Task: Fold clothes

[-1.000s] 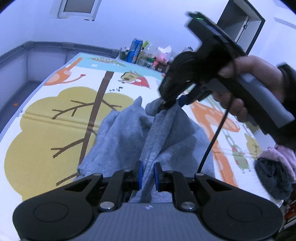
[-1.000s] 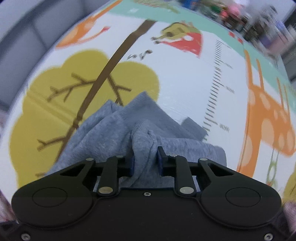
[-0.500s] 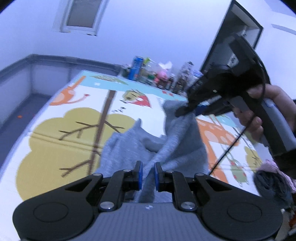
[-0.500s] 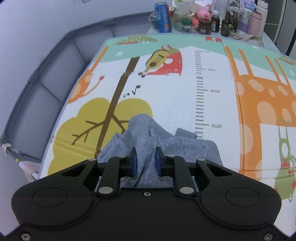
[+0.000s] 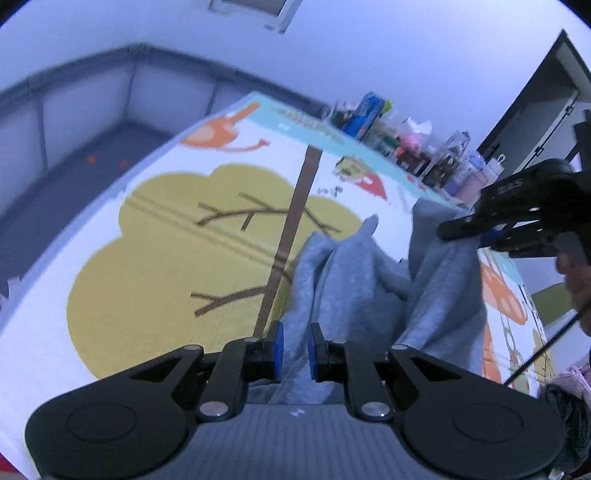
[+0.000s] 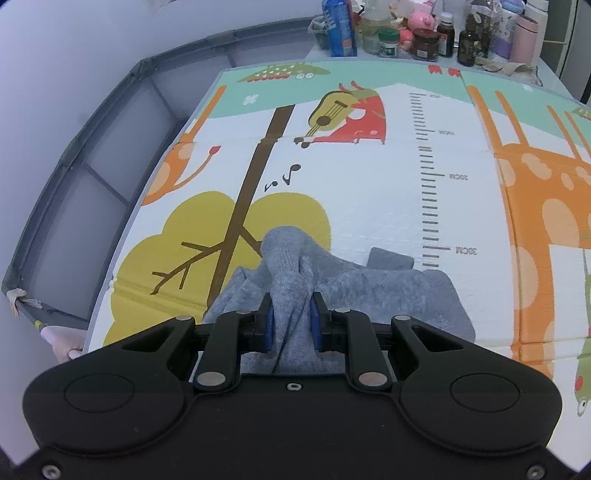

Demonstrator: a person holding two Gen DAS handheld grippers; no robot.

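Observation:
A grey knit garment (image 5: 373, 280) hangs bunched between both grippers above the cartoon play mat (image 5: 166, 258). My left gripper (image 5: 294, 349) is shut on a fold of its near edge. At the right of the left wrist view my right gripper (image 5: 480, 230) pinches another part of the cloth and holds it up higher. In the right wrist view the right gripper (image 6: 293, 321) is shut on a thick bunch of the grey garment (image 6: 376, 291), whose lower part still rests on the play mat (image 6: 369, 192).
Bottles, jars and a blue can (image 6: 338, 27) crowd the mat's far end. A grey padded fence (image 6: 74, 177) runs along the left side. A pile of other clothes (image 5: 569, 402) lies at the right edge, beside a dark doorway (image 5: 535, 110).
Both grippers have lifted and drawn apart, the right one moving rightward and up with its cloth. The garment now hangs stretched between them instead of lying heaped.

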